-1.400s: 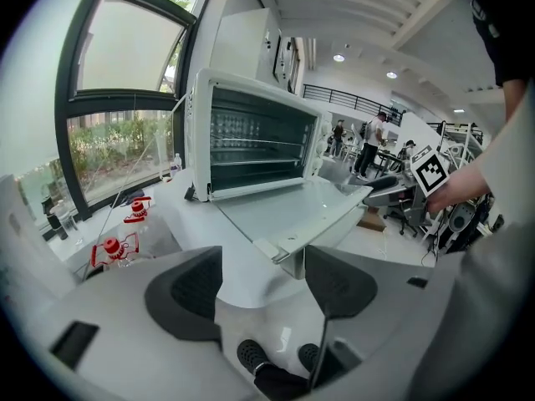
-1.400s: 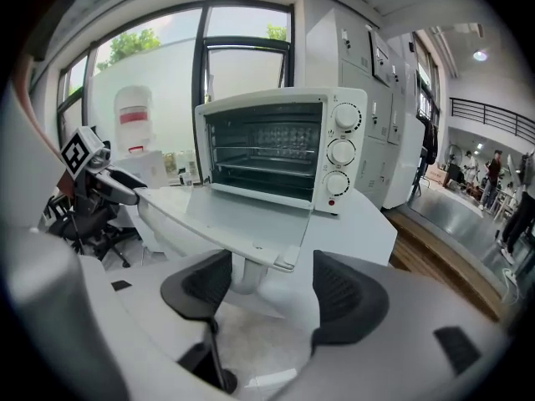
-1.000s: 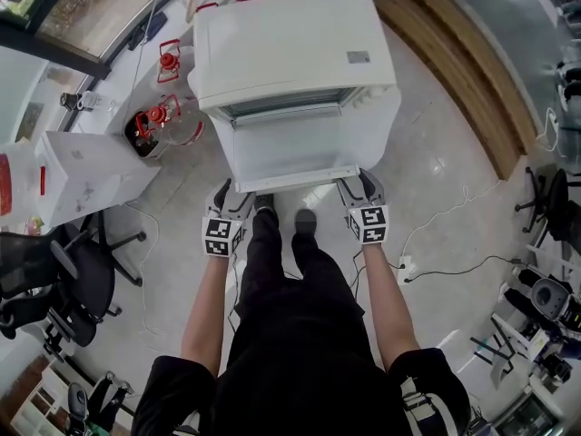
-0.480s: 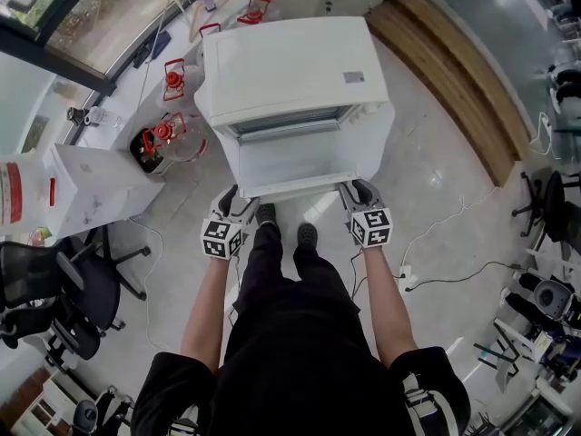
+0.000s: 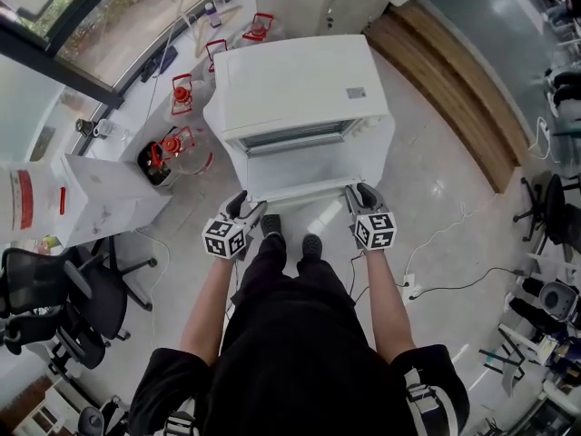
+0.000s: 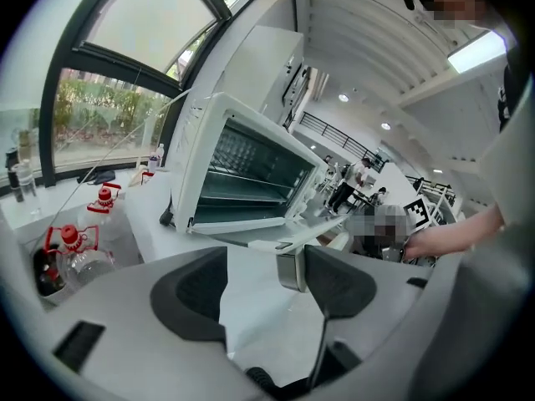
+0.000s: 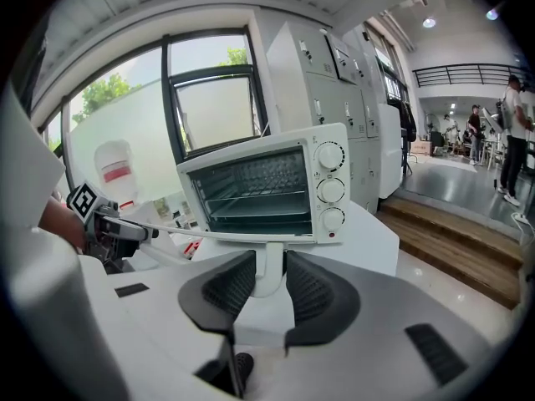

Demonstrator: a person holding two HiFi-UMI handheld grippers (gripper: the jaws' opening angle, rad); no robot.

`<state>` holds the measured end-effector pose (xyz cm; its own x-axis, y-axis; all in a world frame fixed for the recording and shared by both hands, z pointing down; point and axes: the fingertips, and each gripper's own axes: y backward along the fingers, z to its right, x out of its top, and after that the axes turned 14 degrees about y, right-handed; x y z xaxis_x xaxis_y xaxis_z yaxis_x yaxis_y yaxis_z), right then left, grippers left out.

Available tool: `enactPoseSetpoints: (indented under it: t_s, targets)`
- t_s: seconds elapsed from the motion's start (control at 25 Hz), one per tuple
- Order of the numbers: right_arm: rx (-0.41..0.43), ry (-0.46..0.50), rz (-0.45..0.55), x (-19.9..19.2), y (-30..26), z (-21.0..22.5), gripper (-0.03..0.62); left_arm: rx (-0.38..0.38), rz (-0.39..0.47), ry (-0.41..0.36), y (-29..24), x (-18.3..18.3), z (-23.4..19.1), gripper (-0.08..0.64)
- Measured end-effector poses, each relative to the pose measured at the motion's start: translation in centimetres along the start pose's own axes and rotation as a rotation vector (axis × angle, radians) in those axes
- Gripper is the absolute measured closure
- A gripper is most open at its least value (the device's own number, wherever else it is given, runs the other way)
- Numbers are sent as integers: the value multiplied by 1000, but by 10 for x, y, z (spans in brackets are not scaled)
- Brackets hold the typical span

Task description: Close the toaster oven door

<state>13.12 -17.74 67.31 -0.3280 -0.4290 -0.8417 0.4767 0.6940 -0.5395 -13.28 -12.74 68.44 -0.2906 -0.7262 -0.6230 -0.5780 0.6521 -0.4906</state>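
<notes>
Both grippers have come up since the earlier frames, and the door [image 5: 295,171] of the toaster oven [image 5: 295,84] has tipped up with them, so from the head view it looks shorter than before. The right gripper [image 7: 268,270] has just been closing its jaws and is now clamped on the white post at the right end of the door handle [image 7: 268,249], with a ribbed pad against each side. The left gripper [image 6: 263,282] has its jaws apart. The metal left end of the handle sits between them, close against the right-hand pad and clear of the other.

In the head view, the left gripper [image 5: 247,205] and right gripper [image 5: 361,192] are at the two front corners of the door. The door is partly raised and the oven cavity with its wire rack is open behind it. The oven stands on a white worktop [image 7: 368,236], with its three knobs [image 7: 331,192] on the right of the opening. Red-capped bottles [image 5: 177,143] stand to the left, and a black office chair [image 5: 54,289] is further out on that side.
</notes>
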Motion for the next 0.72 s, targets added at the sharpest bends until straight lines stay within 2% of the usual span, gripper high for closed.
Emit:
enactPoseSetpoints:
  t_s: [0.32,0.52,0.72]
  targets:
    - [-27,-20,3,12,2,1,468,-72,-39,86,1,7,3,269]
    - [-43,-25,7,20,1,2,469,-142,-59,98,2,13,12,343]
    - [-65,-35,18,28,1,3,471,-207,-82,87,3,20,19,382]
